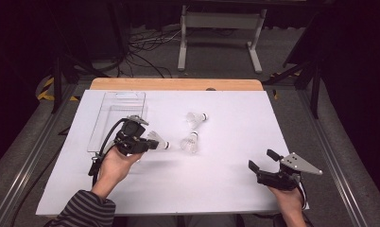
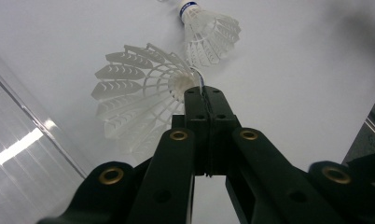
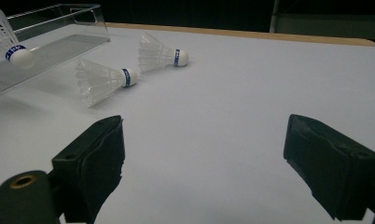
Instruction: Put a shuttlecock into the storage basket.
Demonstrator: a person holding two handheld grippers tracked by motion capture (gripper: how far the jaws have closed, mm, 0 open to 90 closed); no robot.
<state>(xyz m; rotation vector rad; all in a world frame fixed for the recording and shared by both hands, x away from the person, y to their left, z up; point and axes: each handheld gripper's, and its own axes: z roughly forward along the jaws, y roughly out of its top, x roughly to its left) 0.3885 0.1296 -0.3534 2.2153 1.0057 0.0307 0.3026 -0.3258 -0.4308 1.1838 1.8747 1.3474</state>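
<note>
Left gripper (image 1: pixel 149 145) clamped on a white shuttlecock (image 2: pixel 143 100) above the table's white sheet (image 1: pixel 226 179), beside the clear plastic tray (image 1: pixel 113 116). Feathery ribbed skirt, rounded cork. Right gripper (image 1: pixel 261 160) spread wide, holding nothing.

In the left gripper view, the closed black jaws of the left gripper (image 2: pixel 205 93) cover the cork end of the white plastic shuttlecock (image 2: pixel 139 105) they pinch. The clear plastic rectangular tray (image 2: pixel 17 154) runs off the left edge. A second white shuttlecock with a blue band (image 2: pixel 209 32) has its cork tip clipped by the top edge.

In the right gripper view, the held shuttlecock's skirt is cut off at the far left corner. In the high view, the person's striped sleeve (image 1: pixel 84 210) leaves the bottom edge.
</note>
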